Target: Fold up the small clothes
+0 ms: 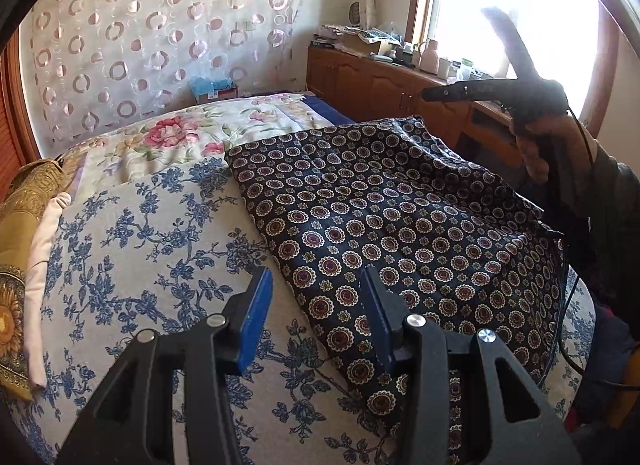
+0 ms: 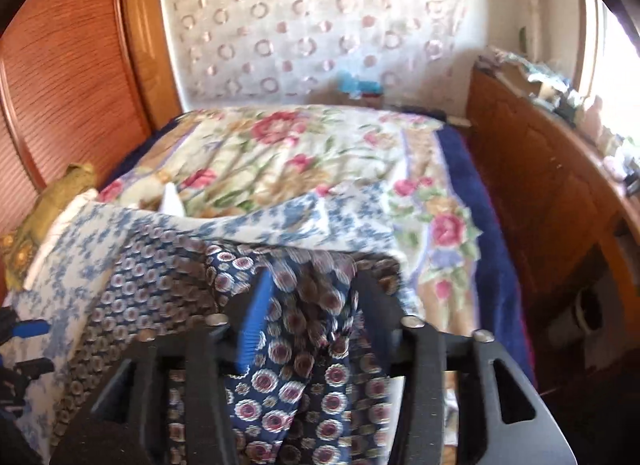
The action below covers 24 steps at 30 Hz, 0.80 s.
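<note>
1. Bed with a blue-flowered sheet (image 1: 132,249) as the work surface; a pink-flowered quilt (image 1: 180,137) lies farther out, beyond the left fingers.
2. Task item: a dark navy garment (image 1: 400,225) printed with round medallions, spread on the sheet. It lies ahead of and to the right of the left fingers, its near-left edge running diagonally between them.
3. Left gripper (image 1: 316,305): blue-padded fingers (image 1: 256,313) stand apart, released, nothing pinched. The left pad is over bare sheet, the right pad over the garment's edge. Contact with the cloth cannot be told.
4. Right gripper (image 2: 310,305): right wrist view is blurred. A bunched fold of the garment (image 2: 296,345) hangs between its fingers (image 2: 252,321) and drapes down toward the camera. Fingers are parted; whether the pads actually press the cloth cannot be told.
5. In the left wrist view the right gripper (image 1: 496,91) sits raised at the garment's far right side, held by a hand (image 1: 536,153); a cable trails below it.
6. A yellow-gold patterned cloth (image 1: 16,265) and a white cloth (image 1: 44,249) lie far left of the left fingers.
7. Wooden cabinet (image 1: 380,81) with clutter stands under a bright window beyond the garment.
</note>
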### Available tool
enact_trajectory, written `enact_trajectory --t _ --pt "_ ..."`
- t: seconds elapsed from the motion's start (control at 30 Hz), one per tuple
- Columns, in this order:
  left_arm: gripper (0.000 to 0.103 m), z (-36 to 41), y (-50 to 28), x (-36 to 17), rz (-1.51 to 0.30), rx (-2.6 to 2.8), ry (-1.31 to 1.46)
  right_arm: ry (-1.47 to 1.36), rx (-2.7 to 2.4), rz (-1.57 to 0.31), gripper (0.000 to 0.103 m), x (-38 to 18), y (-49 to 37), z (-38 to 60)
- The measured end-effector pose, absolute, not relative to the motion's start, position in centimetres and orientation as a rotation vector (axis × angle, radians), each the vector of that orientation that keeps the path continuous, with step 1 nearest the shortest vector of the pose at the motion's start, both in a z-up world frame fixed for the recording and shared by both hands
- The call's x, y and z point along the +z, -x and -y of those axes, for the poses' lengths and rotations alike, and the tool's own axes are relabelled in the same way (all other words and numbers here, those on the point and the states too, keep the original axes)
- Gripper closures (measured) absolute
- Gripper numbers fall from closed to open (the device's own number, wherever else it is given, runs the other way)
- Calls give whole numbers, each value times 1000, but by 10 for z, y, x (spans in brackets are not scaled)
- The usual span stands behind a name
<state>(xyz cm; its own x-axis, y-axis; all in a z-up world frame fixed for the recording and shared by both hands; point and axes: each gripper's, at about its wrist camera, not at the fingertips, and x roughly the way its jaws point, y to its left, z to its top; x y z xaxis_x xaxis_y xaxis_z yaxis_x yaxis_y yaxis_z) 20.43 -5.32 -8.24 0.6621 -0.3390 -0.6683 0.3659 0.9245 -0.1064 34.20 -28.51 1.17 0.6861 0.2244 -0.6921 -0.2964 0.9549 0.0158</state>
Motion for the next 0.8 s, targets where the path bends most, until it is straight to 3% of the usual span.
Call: enact_trajectory --t 0.4,0.57,0.8 --pt "59 63 -209 -99 -798 -404 -63 175 305 -911 52 -35 -366 277" --pt "59 62 -208 -96 -779 -407 -54 135 380 -916 98 -38 -370 279" --pt "59 61 -205 -92 -767 -407 -51 165 332 -823 103 -16 -369 282"
